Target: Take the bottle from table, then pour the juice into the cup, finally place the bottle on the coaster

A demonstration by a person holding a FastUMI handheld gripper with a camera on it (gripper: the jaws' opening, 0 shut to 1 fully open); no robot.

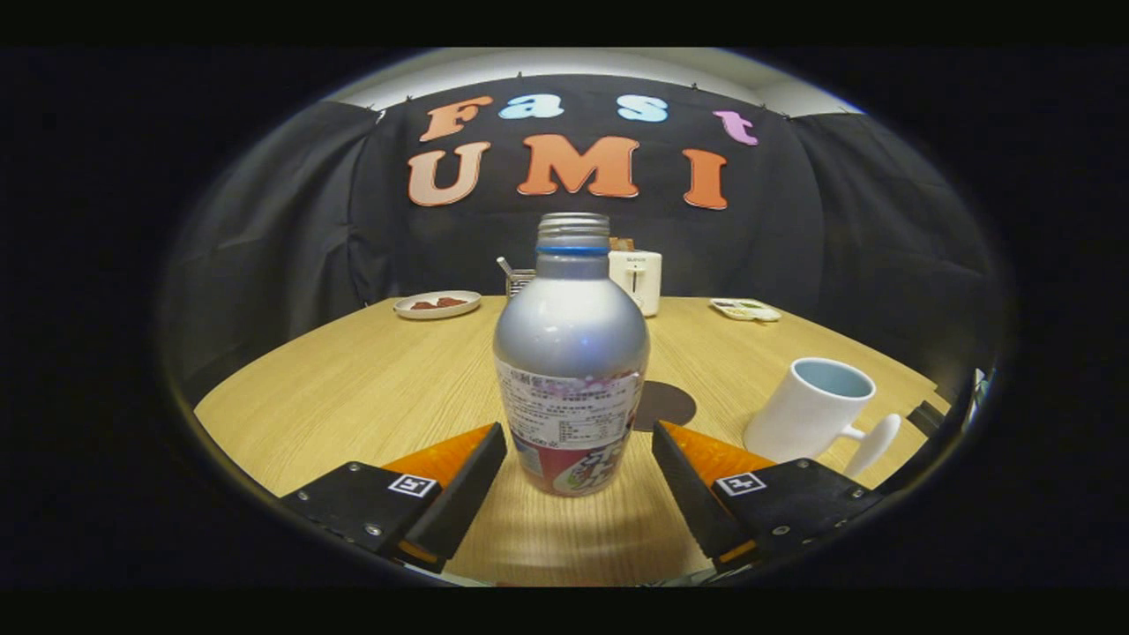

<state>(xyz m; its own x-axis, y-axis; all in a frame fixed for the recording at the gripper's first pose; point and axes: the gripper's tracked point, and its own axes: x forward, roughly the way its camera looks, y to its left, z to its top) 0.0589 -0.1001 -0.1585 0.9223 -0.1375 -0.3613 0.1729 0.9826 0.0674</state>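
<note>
The gripper (579,450) stands open, gaps flanking the bottle (571,362); bare table (353,388) lies left, the cup (816,407) blocks right.

I see a silver, satin-sheen metal bottle (571,353) with a glossy paper-like label standing on the pale matt wood-grain table (353,388); right of it a smooth glazed white ceramic mug (811,410), a dark matt round coaster (666,404) between.

My gripper (578,459) sits spread, fingers clear of the bottle.

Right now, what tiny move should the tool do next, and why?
Probably close the tool on the bottle. The bottle stands upright on the table, its lower part between the open fingers with a gap on each side, so nothing grips it yet. The cup and the dark coaster wait beyond, to one side.
</note>
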